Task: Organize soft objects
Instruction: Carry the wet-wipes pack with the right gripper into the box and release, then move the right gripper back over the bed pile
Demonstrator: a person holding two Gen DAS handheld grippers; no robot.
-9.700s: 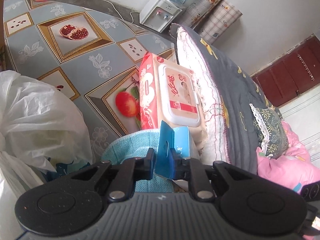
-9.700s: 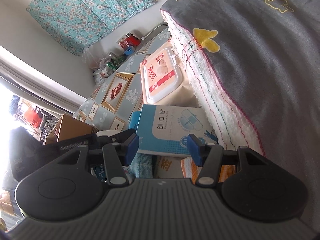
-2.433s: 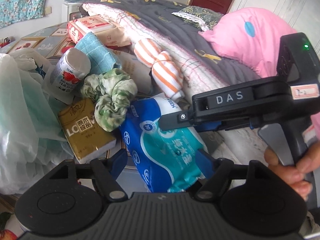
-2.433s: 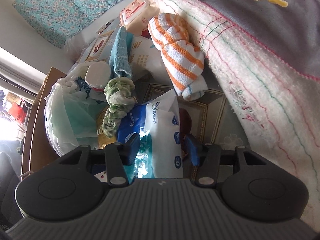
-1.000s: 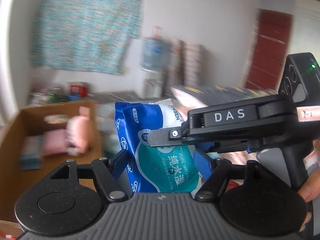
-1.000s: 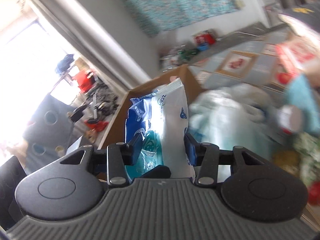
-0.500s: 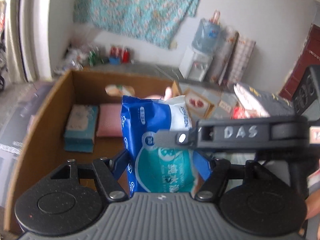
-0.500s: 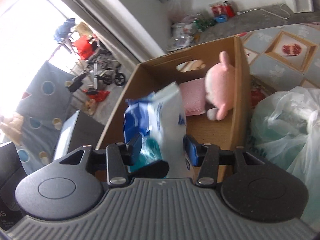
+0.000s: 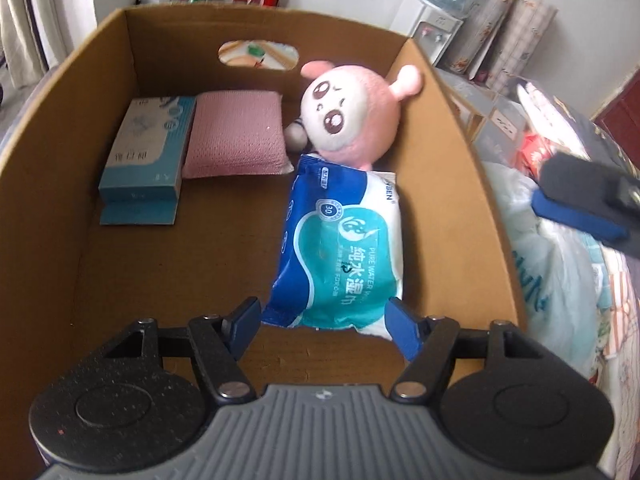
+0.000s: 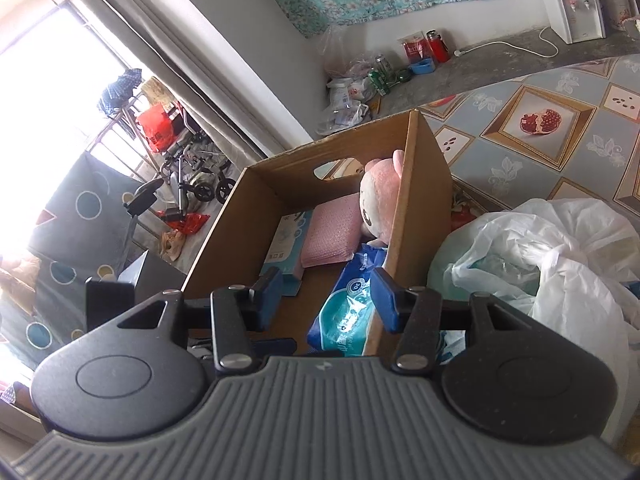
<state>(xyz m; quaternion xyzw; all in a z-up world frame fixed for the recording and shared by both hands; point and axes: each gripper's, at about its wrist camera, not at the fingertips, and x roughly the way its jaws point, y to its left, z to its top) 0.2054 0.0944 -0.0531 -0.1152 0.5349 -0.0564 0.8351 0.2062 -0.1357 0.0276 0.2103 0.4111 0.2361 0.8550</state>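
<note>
Cardboard box (image 9: 448, 128): open-topped, filling most of the left wrist view; in the right wrist view it sits at centre frame, its near right wall (image 10: 420, 184) rising between the camera and the contents.
Wet-wipe pack (image 9: 340, 256): blue, teal and white, lying flat on the box floor at centre right of the left wrist view, its far end against the plush toy; partly hidden behind the box wall in the right wrist view (image 10: 348, 308).
Plush toy (image 9: 352, 116): pink and white, in the far right corner of the box.
Pink pad (image 9: 236, 132): flat on the floor, upper centre, beside the toy.
Teal carton (image 9: 144, 152): left of the pink pad, touching it.
Left gripper (image 9: 326, 322): jaws apart and just closing slightly; the near end of the pack lies between the blue pads, which do not press on it.
Right gripper (image 10: 328, 294): jaws parted, holding nothing; seen at right edge of the left wrist view (image 9: 584, 204).
Plastic bag (image 10: 552, 256): translucent white, right of the box.
</note>
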